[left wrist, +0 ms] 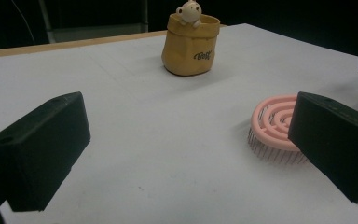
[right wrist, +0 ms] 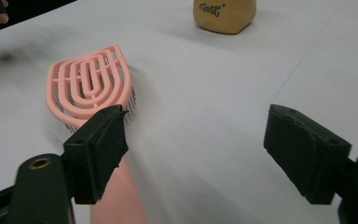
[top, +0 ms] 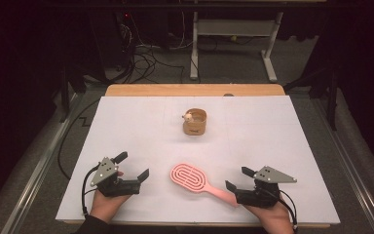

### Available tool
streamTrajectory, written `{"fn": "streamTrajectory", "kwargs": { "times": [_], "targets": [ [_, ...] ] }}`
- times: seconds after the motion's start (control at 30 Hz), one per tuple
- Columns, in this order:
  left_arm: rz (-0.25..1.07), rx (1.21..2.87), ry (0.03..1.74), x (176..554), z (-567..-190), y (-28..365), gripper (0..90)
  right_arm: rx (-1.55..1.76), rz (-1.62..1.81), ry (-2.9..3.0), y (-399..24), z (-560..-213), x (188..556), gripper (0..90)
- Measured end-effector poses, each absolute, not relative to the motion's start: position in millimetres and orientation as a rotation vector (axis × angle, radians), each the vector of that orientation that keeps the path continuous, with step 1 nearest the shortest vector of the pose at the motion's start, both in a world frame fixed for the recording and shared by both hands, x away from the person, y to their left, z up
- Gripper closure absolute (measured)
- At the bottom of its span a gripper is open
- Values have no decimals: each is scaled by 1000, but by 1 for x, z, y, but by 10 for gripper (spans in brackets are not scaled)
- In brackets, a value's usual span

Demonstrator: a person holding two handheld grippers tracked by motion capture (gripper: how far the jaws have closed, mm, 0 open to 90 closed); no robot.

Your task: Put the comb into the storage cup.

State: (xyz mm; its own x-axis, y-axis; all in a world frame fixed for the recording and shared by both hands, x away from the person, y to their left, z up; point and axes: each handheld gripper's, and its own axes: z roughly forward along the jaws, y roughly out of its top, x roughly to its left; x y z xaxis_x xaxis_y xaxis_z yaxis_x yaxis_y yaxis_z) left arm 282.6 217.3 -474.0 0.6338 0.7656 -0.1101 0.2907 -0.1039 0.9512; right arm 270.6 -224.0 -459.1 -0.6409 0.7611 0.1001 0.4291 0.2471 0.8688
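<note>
Here, brush handle lies beside right claw.

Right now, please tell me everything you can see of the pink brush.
The brush is pink and looks like plastic. Its rounded head is an open frame of nested loops, with thin dark bristles underneath, pointing down onto the white table. It lies flat near the front edge, head toward the left gripper, its plain handle running to the right gripper. That gripper's jaws stand open, one jaw right above the handle; whether it touches I cannot tell.
</note>
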Motion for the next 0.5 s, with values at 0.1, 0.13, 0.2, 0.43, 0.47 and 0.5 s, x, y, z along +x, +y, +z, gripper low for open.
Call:
{"fn": "streamTrajectory", "kwargs": {
  "times": [0.1, 0.13, 0.2, 0.43, 0.47, 0.5],
  "targets": [
    [503, 1680, 875, 283, -474, 217, 0, 1091, 1356, 2191, -223, -460, 271, 173],
    [503, 1680, 875, 283, -474, 217, 0, 1090, 1356, 2193, -223, -460, 271, 163],
    [502, 1681, 875, 283, -474, 217, 0, 1086, 1356, 2198, -222, -460, 271, 150],
    [504, 1681, 875, 283, -474, 217, 0, 1101, 1352, 2181, -221, -459, 272, 26],
    [504, 1681, 875, 283, -474, 217, 0, 1100, 1355, 2179, -221, -459, 272, 11],
    [504, 1681, 875, 283, -474, 217, 0, 1101, 1355, 2178, -221, -459, 272, 0]
  ]
}}
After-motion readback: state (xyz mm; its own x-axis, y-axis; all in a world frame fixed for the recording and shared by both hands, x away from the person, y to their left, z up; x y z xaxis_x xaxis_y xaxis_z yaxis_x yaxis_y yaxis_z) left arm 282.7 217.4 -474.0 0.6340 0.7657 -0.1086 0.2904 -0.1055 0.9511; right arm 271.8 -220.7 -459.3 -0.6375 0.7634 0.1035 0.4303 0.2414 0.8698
